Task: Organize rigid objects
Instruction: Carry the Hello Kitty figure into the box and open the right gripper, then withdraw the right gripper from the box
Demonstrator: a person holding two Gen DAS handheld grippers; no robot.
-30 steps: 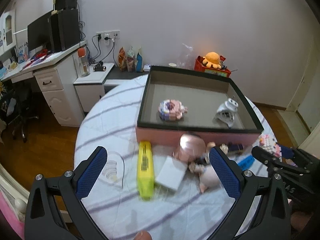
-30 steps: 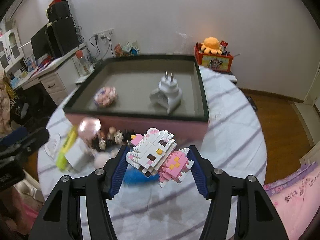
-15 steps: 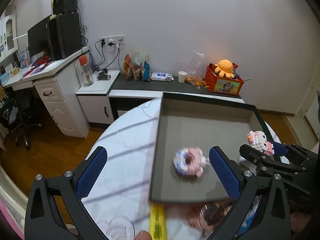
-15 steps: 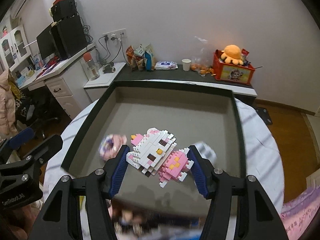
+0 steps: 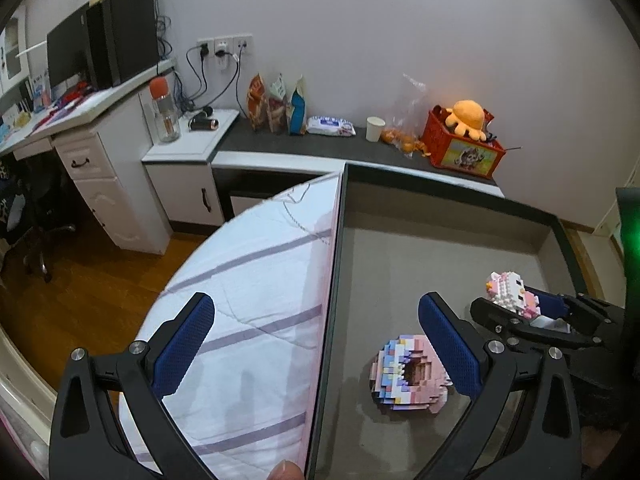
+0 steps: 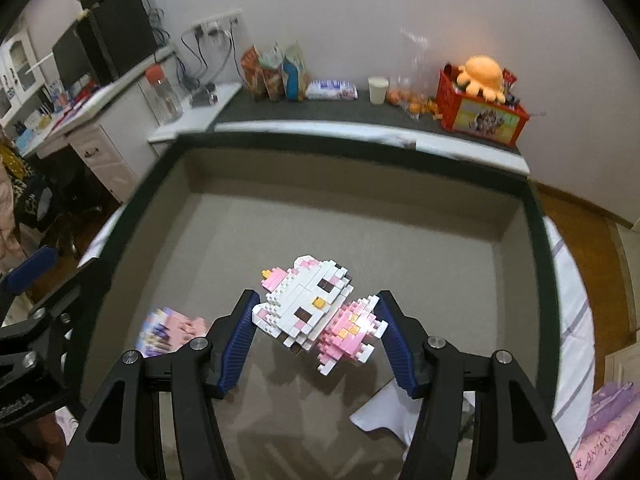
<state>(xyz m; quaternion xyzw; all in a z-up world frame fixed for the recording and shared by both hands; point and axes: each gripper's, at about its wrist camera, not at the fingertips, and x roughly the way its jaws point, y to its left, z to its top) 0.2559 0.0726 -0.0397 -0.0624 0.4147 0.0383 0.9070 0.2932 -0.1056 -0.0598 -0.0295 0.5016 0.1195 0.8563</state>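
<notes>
Striped cloth: white with grey-purple bands, covering my round counter on the left, where nothing lies in view.
Left gripper: jaws spread wide and empty, straddling the box's left wall, apparently waiting its turn.
Box: broad, shallow, dark-rimmed with a grey floor, the place where I judge the rigid things are gathered.
Donut model: pastel bricks, flat on the near-left floor of the box, so already sorted.
Right gripper: half-closed, both pads pressed on the brick cat, held above the floor mid-box with clear space to set down.
Plug: white, near right, partly hidden.
</notes>
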